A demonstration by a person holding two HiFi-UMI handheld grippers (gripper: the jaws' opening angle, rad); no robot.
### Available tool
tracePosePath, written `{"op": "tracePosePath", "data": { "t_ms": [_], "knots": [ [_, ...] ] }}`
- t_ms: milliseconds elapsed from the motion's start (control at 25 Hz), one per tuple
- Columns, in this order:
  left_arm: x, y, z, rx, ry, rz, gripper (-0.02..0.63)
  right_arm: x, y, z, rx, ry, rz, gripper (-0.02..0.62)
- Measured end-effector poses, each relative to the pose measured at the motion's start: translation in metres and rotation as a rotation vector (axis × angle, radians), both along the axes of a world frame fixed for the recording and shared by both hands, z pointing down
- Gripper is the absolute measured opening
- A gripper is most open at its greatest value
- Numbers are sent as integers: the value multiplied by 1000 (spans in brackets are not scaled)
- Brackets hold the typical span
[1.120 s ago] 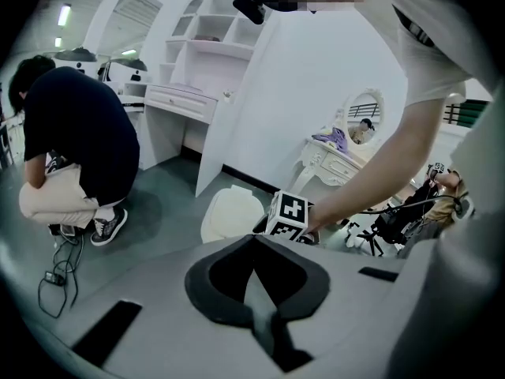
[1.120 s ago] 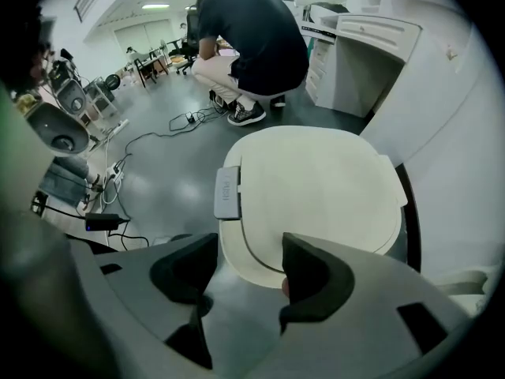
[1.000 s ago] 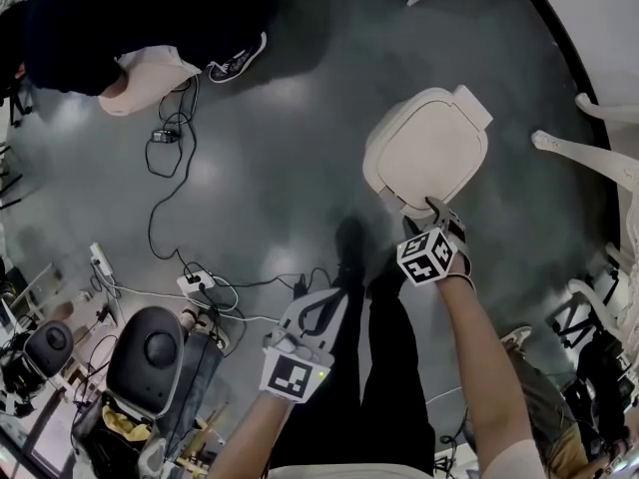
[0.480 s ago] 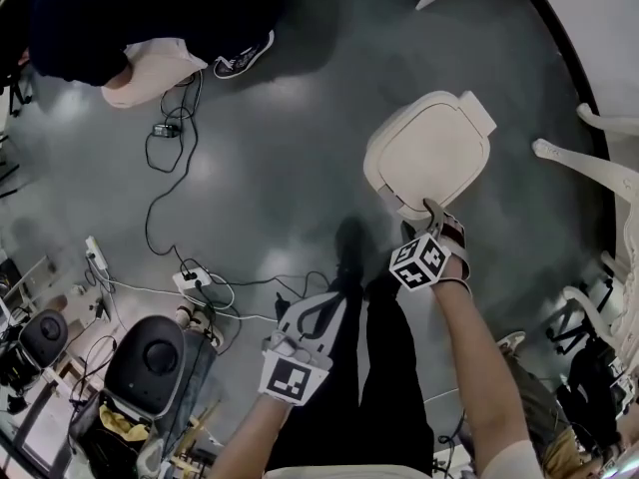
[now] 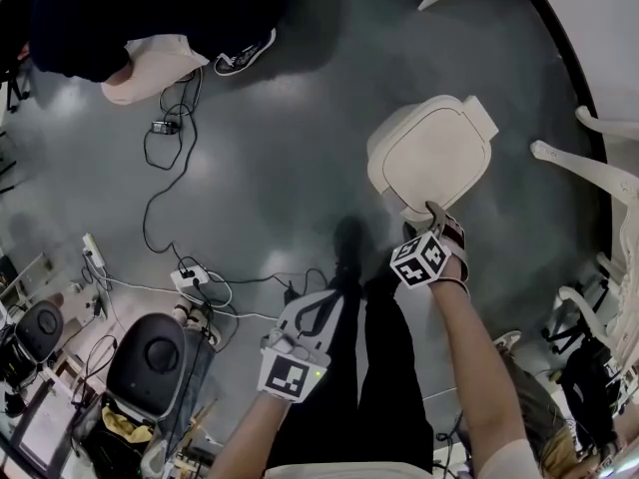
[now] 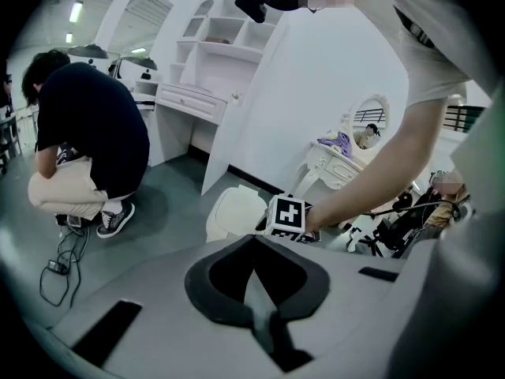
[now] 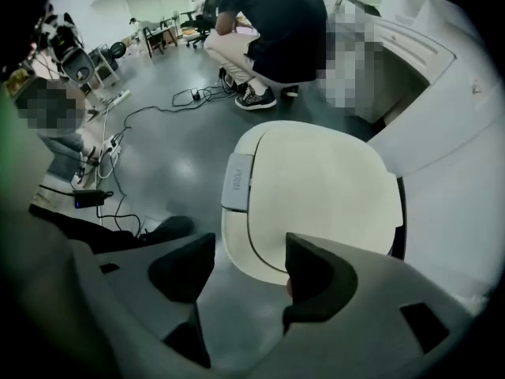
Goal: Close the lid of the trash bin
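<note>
The cream trash bin (image 5: 431,158) stands on the grey floor with its lid (image 7: 323,188) lying flat on top and a grey push tab (image 7: 237,181) at the lid's left edge. My right gripper (image 5: 434,210) points straight down over the bin's near edge. Its jaws (image 7: 246,251) are wide apart and closing slightly, with only the lid's rim below them and nothing between the pads. My left gripper (image 5: 327,297) hangs lower left over my legs, away from the bin, shut on nothing (image 6: 254,239). The left gripper view also shows the bin (image 6: 235,212).
A person (image 5: 150,28) crouches at the upper left beside cables (image 5: 165,168) and a power strip (image 5: 190,280). An office chair (image 5: 150,357) is at the lower left. White furniture (image 5: 589,48) and ornate white legs (image 5: 589,158) crowd the right side behind the bin.
Both grippers stay almost where they were. The lid lies flat on the bin in all frames. Only the head view has shifted a little.
</note>
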State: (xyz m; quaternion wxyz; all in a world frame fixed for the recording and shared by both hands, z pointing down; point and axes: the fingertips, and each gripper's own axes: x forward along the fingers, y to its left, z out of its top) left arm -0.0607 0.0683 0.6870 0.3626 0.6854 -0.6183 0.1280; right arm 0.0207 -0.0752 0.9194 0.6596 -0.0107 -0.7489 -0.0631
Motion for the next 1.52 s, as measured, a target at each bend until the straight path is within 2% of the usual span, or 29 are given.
{"op": "tracePosePath", "data": {
  "t_ms": [160, 280, 320, 600, 800, 1080, 1320, 1520],
  "knots": [
    [-4, -6, -23, 31, -4, -13, 12, -6, -2, -38, -45, -93, 60, 283],
    [-5, -8, -45, 53, -10, -20, 12, -10, -2, -90, -74, -208, 133, 235],
    [-3, -9, -54, 56, -12, -18, 12, -9, -3, -109, -75, -244, 153, 210],
    [17, -24, -124, 97, -37, -21, 12, 12, -24, -240, -35, -437, 232, 141],
    [57, -17, -177, 128, -38, -81, 12, 51, -18, -334, -48, -571, 291, 101],
    [125, 6, -248, 161, -37, -105, 12, 118, 0, -454, -80, -727, 338, 42],
    [183, 36, -316, 196, -28, -120, 12, 182, 24, -538, -113, -807, 352, 12],
    [208, 57, -370, 231, -26, -101, 12, 219, 47, -593, -135, -852, 365, 12]
  ]
}}
